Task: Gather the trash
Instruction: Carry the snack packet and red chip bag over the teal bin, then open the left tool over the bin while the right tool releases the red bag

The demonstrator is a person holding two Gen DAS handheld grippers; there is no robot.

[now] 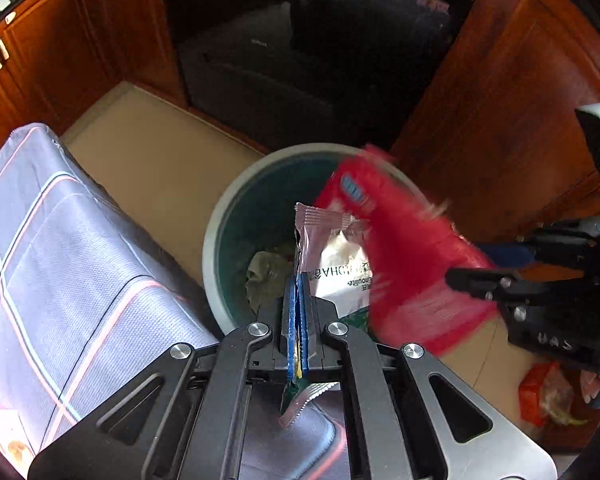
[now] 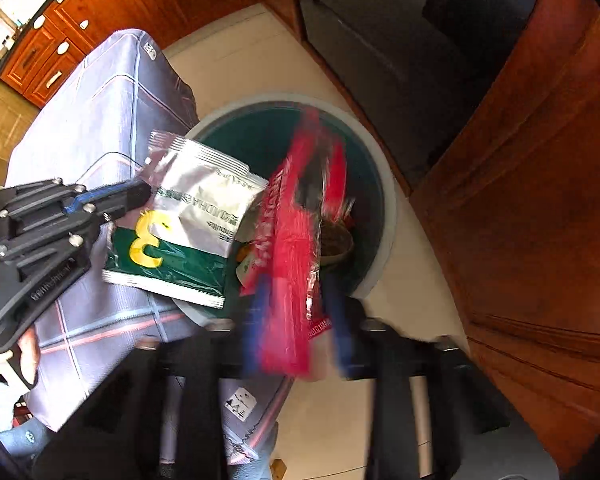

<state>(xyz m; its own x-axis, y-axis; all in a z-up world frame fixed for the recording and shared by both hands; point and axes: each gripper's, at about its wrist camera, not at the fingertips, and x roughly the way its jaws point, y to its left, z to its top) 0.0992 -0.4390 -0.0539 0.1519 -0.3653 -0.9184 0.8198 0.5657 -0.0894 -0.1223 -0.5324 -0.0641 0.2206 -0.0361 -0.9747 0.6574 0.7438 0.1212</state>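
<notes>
- A round trash bin (image 1: pixel 216 236) with a pale rim and a dark green inside was seen from above, standing on a beige tiled floor (image 1: pixel 156 152).
- Crumpled rubbish (image 1: pixel 266 276) was seen at the bottom of the bin.
- The left hand-held gripper (image 1: pixel 297 304) was pointed steeply down over the near rim of the bin, its blue-padded jaws closed on a silver and green sachet (image 1: pixel 336 264).
- In the right wrist view the sachet (image 2: pixel 188 216) was shown with a yellow numeral 3, held at its edge by the left hand-held gripper (image 2: pixel 140 196) and hanging partly over the bin's rim (image 2: pixel 388 208).
- The right hand-held gripper (image 2: pixel 296 320) was shown with its jaws apart; no pressing of the pads could be made out.
- A red wrapper (image 2: pixel 288 264), blurred by motion, was seen between the parted blue fingers (image 2: pixel 336 320), above the bin's opening.
- In the left wrist view the red wrapper (image 1: pixel 412 252) was shown beside the right hand-held gripper (image 1: pixel 472 276), overlapping the far side of the bin.
- A grey checked cloth cover (image 1: pixel 60 240) was draped over something just beside the bin.
- Reddish wooden cabinets (image 1: pixel 500 100) were seen behind the bin.
- An orange packet (image 1: pixel 540 396) was seen lying on the floor, well apart from the bin.
</notes>
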